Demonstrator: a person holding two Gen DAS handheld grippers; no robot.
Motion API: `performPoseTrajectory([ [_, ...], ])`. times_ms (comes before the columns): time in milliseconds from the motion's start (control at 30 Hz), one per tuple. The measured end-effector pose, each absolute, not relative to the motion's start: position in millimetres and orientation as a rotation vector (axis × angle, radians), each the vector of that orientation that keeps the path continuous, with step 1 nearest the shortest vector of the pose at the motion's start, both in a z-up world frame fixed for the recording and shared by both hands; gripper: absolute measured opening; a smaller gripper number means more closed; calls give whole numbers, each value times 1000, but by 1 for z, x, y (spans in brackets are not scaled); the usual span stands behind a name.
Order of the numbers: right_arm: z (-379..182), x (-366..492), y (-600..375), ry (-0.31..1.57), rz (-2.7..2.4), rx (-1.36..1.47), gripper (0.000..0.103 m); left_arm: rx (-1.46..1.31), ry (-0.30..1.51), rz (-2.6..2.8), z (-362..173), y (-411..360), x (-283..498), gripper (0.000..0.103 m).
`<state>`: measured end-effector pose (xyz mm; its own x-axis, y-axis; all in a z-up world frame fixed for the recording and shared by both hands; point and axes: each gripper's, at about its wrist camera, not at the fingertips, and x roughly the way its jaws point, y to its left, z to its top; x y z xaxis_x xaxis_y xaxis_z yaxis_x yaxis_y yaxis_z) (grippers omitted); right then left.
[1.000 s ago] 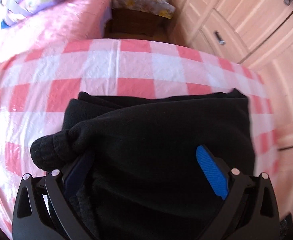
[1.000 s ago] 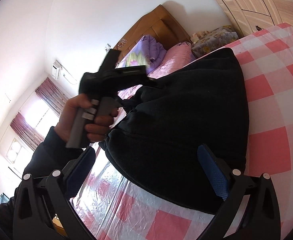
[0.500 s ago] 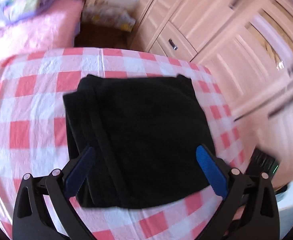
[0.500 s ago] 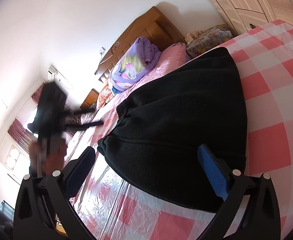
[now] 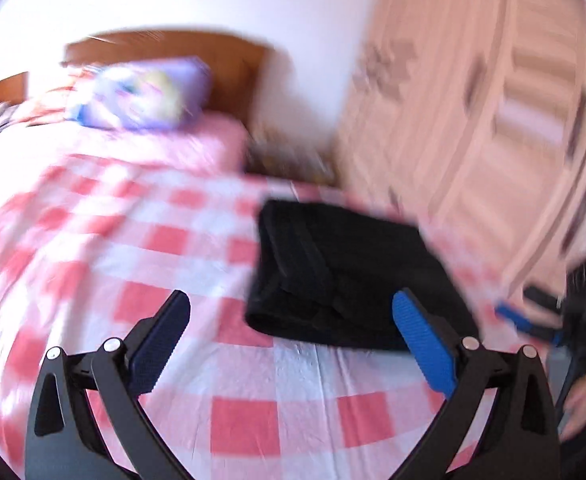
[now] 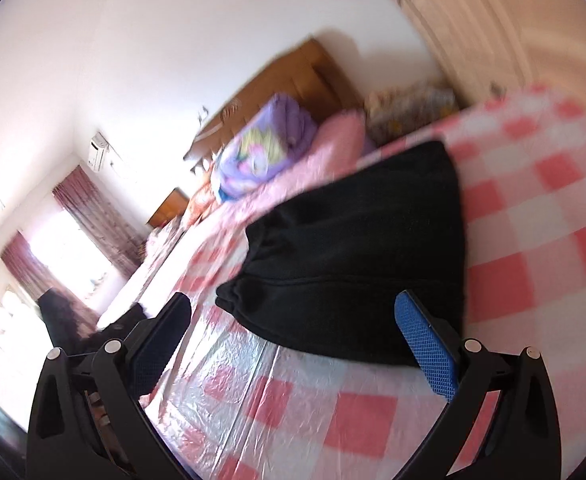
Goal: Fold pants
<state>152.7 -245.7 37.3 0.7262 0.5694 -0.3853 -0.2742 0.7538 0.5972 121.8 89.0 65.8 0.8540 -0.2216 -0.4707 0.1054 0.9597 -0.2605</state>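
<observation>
Black fleece pants, folded into compact rectangle, lie flat on pink-and-white checked bedsheet near wardrobe-side edge of bed. Left gripper spread wide, holding nothing, short of bundle. Right gripper also wide apart, empty, fingers clear of cloth; both views motion-blurred

Both wrist views toward pants

Bright daylight from window, blown out w/ glare. Both views motion-blurred, esp. wardrobe; fisheye bends edges, dark vignette at corners.
</observation>
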Motion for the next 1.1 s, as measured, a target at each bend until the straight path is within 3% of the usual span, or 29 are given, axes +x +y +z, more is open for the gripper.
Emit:
performPoseTrajectory([
  [300,58,50,-210,440,153,213,99,44,260,32,92,28,12,102],
  [567,5,40,-192,554,81,121,99,102,415,51,50,-18,24,102],
  [800,-18,47,-188,643,65,104,99,46,668,-21,8,-23,52,102],
  [1100,-24,51,-191,679,36,115,99,44,681,-22,-2,-18,51,102],
])
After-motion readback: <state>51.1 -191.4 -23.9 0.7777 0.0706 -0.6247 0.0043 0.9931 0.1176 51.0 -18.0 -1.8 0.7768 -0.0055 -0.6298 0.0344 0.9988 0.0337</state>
